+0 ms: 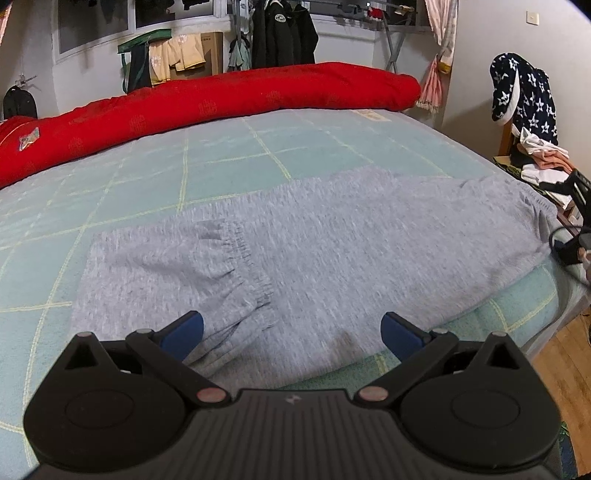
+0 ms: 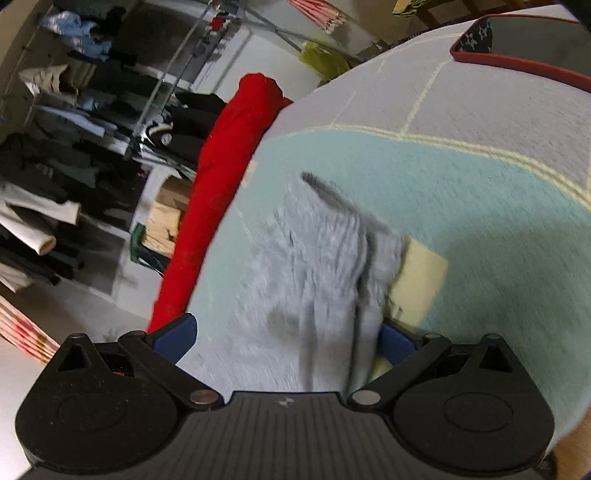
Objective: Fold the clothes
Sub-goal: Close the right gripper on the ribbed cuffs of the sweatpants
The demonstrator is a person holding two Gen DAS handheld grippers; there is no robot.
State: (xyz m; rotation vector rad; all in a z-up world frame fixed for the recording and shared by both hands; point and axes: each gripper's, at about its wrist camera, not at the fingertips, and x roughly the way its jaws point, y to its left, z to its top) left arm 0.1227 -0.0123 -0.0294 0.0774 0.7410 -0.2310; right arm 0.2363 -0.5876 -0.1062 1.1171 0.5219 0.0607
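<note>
Grey knitted jogging trousers (image 1: 314,236) lie across the pale green checked bed (image 1: 147,177), elastic waistband (image 1: 236,258) doubled over. Left gripper (image 1: 291,332) and right gripper (image 2: 286,338) fingers spread wide; any fold should align edges squarely.

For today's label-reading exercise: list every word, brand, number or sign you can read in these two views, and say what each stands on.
No text can be read.
Cardboard box by the wall: dark print, too small to read.
Black jacket: round patch, lettering too small.
Red duvet: repeated woven motif and a colourful patch, not legible.
Each claw body carries a small logo mark, no letters.
Right wrist view: too blurred for any text.
</note>
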